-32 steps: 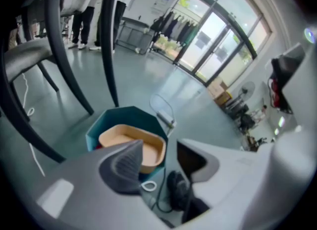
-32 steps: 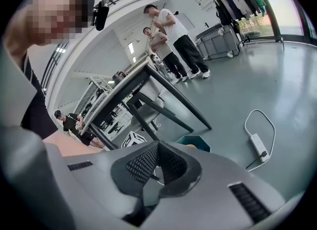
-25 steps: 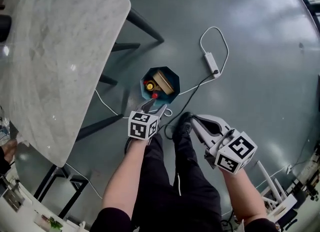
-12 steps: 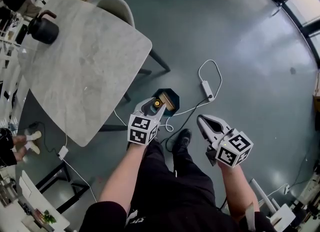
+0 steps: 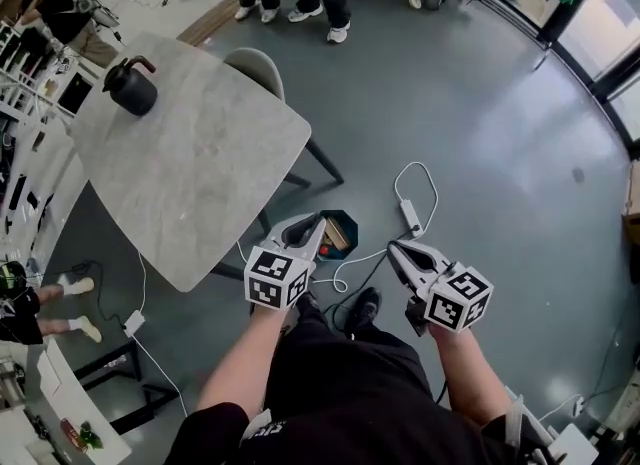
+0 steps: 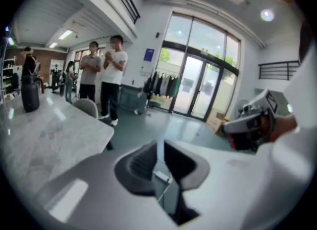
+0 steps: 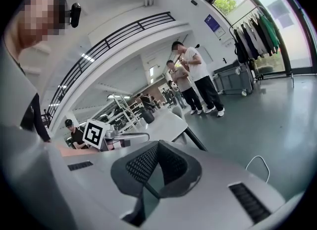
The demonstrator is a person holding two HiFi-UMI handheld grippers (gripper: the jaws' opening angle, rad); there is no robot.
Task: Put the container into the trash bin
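1. The container [image 5: 337,237] lies inside the trash bin [image 5: 346,216]; I judge the drop made, with only clearance left
2. The left gripper [image 5: 312,225], over the bin's near rim, is closing its jaws on nothing; the right gripper [image 5: 397,251], right of the bin, has its jaws together and empty
3. I keep both grippers above the bin, off its rim
4. A white cable [image 5: 411,218] lies just right of the bin; the table [image 5: 190,163] edge stands left of it
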